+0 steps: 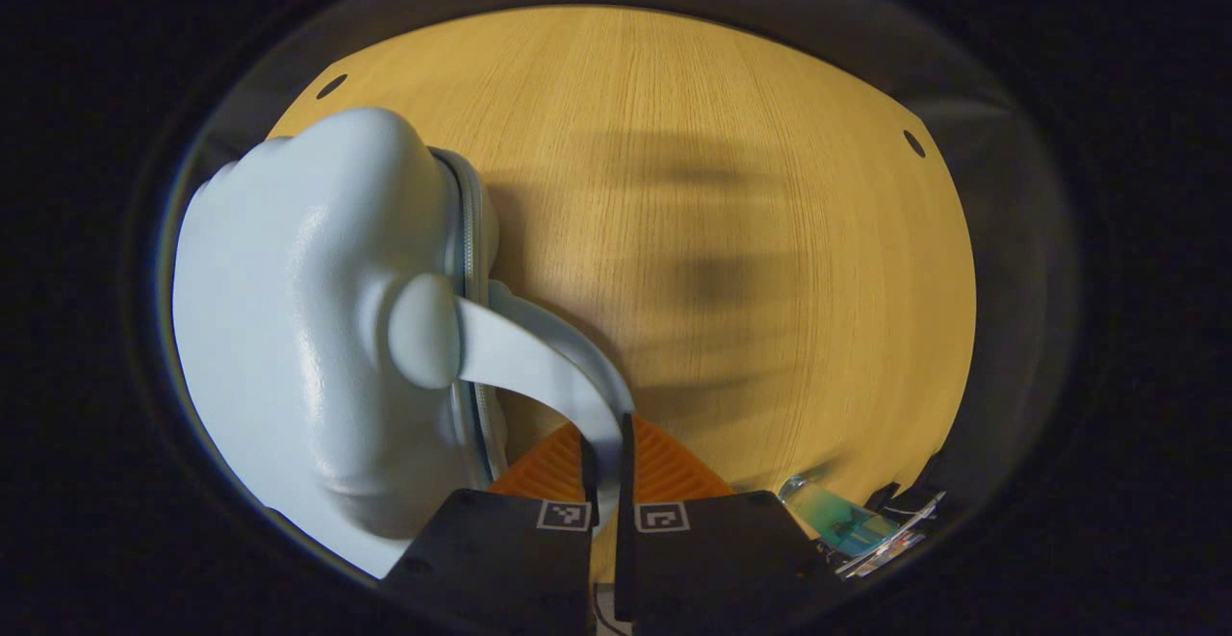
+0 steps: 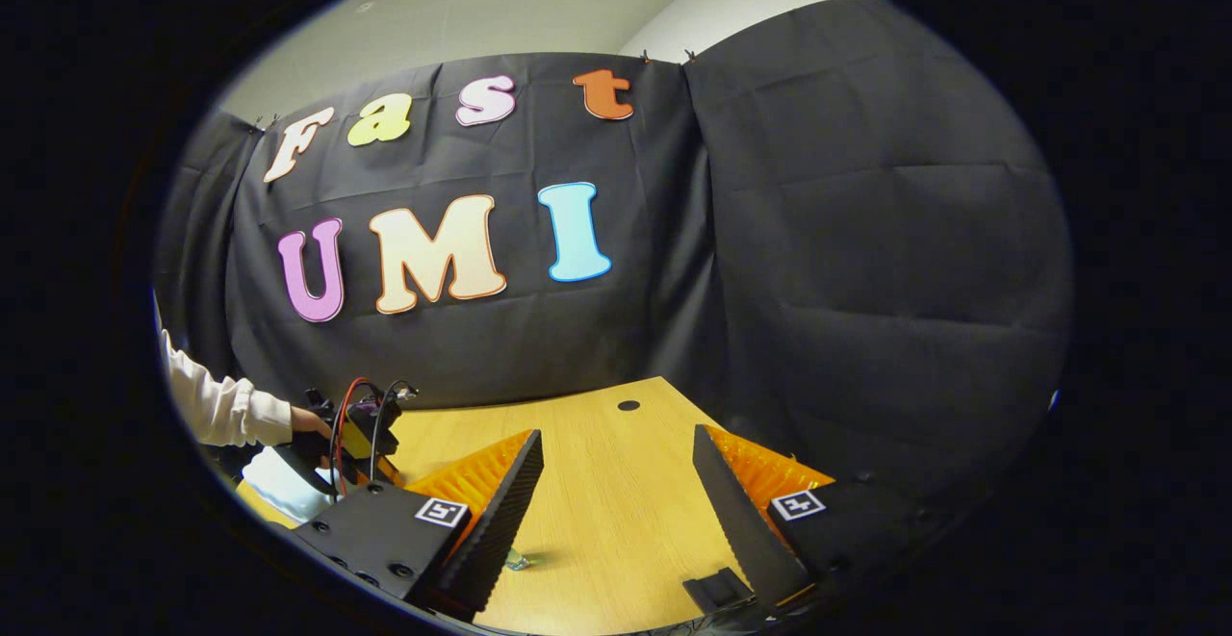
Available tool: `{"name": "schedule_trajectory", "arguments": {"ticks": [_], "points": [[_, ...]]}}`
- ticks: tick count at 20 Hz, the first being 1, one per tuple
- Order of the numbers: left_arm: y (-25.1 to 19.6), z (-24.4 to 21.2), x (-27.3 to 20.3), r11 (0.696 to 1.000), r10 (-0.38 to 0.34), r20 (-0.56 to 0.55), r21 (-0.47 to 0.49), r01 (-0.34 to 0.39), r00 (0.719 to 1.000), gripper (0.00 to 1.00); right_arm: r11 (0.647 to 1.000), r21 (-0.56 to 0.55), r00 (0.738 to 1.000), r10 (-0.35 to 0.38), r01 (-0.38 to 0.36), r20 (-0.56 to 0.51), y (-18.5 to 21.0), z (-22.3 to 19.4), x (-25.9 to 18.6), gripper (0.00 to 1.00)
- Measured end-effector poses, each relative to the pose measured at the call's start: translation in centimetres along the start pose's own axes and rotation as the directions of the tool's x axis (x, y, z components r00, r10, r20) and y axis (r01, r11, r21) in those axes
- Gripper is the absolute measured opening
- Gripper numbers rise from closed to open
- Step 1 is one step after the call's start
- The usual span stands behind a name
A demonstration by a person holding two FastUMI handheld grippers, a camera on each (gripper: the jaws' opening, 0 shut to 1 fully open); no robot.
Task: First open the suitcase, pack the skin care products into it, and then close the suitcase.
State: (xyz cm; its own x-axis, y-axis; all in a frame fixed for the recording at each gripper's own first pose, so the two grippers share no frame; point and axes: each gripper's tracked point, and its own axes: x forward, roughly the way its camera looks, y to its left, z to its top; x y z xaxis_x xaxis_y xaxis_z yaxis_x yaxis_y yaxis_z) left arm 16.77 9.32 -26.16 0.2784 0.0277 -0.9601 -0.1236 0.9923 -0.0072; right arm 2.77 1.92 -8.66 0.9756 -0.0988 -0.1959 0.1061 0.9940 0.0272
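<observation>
Left gripper view: left gripper (image 1: 606, 468) pinches suitcase (image 1: 308, 328) handle (image 1: 539, 367).

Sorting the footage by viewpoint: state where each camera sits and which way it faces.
Left gripper view: rides the left tongs, looking down at the wooden table; its fingers pinch the pale suitcase's handle.
Right gripper view: rides the right tongs, open, facing across the table toward the booth wall; a sleeve shows at left.
Shared: table, suitcase, left tongs.

Suitcase (image 1: 308, 328) lower part cut off; product (image 1: 847, 521) beside tool partly hidden.
</observation>
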Motion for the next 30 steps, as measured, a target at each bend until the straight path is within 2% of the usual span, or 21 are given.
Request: {"name": "schedule_trajectory", "arguments": {"ticks": [5, 10, 14, 17, 23, 26, 27, 30], "points": [[-0.8, 0.6, -1.6, 0.999, -0.042, 0.049, 0.000, 0.042, 0.998, 0.01, 1.000, -0.012, 1.000, 0.025, -0.025, 0.001, 0.7, 0.2, 0.0, 0.98], [-1.5, 1.6, -4.4, 0.991, -0.126, 0.141, -0.033, 0.132, 0.982, 0.00, 0.997, -0.011, 0.997, 0.081, -0.081, 0.002, 2.6, 0.3, 0.2, 0.98], [-0.9, 3.6, -9.2, 0.981, -0.164, 0.248, -0.058, 0.184, 0.955, 0.00, 0.991, -0.017, 0.991, 0.130, -0.130, 0.013, 4.0, 0.6, 0.3, 0.98], [1.3, 4.7, -14.4, 0.971, -0.175, 0.339, -0.094, 0.218, 0.925, 0.00, 0.985, -0.019, 0.985, 0.173, -0.173, 0.008, 5.3, 0.4, 0.4, 0.98], [6.7, 5.7, -20.2, 0.965, -0.108, 0.477, -0.161, 0.207, 0.872, 0.00, 0.969, -0.027, 0.970, 0.245, -0.244, 0.000, 7.8, 0.1, 0.6, 0.98], [10.9, 6.0, -22.5, 0.964, -0.036, 0.523, -0.206, 0.168, 0.851, 0.00, 0.965, -0.028, 0.965, 0.261, -0.261, -0.003, 8.6, 0.0, 0.5, 0.95], [12.5, 6.2, -23.0, 0.964, -0.010, 0.536, -0.218, 0.150, 0.844, 0.00, 0.964, -0.028, 0.965, 0.264, -0.264, -0.004, 8.9, 0.0, 0.5, 0.98], [17.6, 5.8, -24.4, 0.965, 0.065, 0.547, -0.248, 0.087, 0.835, 0.00, 0.964, -0.025, 0.964, 0.265, -0.265, -0.007, 9.4, -0.4, 0.4, 0.98]]}}
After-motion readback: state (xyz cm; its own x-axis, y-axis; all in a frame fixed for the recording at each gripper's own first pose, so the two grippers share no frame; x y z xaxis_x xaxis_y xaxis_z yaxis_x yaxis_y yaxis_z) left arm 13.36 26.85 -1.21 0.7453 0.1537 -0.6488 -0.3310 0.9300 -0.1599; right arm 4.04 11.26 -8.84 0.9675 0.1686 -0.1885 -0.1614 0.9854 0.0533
